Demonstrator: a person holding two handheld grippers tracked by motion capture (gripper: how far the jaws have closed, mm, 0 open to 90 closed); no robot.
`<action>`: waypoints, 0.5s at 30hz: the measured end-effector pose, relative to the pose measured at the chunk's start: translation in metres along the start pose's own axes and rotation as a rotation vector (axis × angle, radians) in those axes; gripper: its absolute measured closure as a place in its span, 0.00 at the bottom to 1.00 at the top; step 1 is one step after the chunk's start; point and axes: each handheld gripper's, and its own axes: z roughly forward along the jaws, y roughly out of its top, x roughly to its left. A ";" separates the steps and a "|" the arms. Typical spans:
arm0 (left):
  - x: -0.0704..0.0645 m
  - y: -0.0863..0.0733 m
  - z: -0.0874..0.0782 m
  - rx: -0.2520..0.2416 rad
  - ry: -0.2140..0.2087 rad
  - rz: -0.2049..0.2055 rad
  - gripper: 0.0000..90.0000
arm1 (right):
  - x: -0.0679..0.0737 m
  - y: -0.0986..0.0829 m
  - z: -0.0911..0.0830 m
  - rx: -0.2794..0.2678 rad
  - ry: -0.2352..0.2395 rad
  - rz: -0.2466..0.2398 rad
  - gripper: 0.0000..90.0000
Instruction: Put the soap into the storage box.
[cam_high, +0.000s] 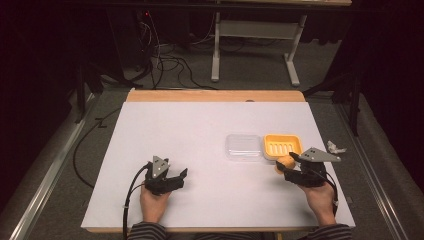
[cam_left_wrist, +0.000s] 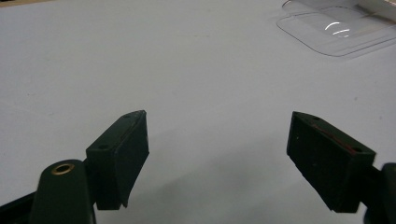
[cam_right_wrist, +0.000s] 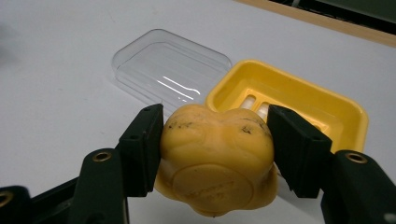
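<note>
A white surface (cam_high: 200, 150) sits in a dim room. My right tongs (cam_right_wrist: 215, 149) pinch a yellow soap bar (cam_right_wrist: 217, 158) between both jaws, just in front of a yellow soap dish (cam_right_wrist: 345, 116). A clear plastic lid (cam_right_wrist: 170, 70) lies touching the dish's side. My left tongs (cam_left_wrist: 217, 158) rest spread wide, holding nothing, well apart from the lid.

Yellow soap (cam_right_wrist: 215, 161) with dark smudges along the top, between black jaws of the right gripper (cam_right_wrist: 215, 149). Brighter yellow dish (cam_right_wrist: 299, 100) with pale slots in the bottom. Clear, colourless lid (cam_right_wrist: 170, 72) with white glints. White table (cam_high: 190, 150) with a light wooden edge. Black left gripper (cam_left_wrist: 217, 161) with a grey plate on top. Dark striped sleeves (cam_high: 147, 231).
</note>
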 end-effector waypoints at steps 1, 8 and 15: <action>0.000 0.000 0.000 0.000 0.000 0.001 0.24 | -0.001 0.001 0.000 -0.002 -0.001 0.001 0.44; 0.000 0.000 0.000 -0.001 -0.001 -0.001 0.24 | -0.012 0.009 -0.002 0.001 -0.015 0.017 0.44; 0.000 0.000 0.000 -0.002 0.000 0.003 0.24 | -0.021 0.018 -0.002 0.003 -0.028 0.021 0.44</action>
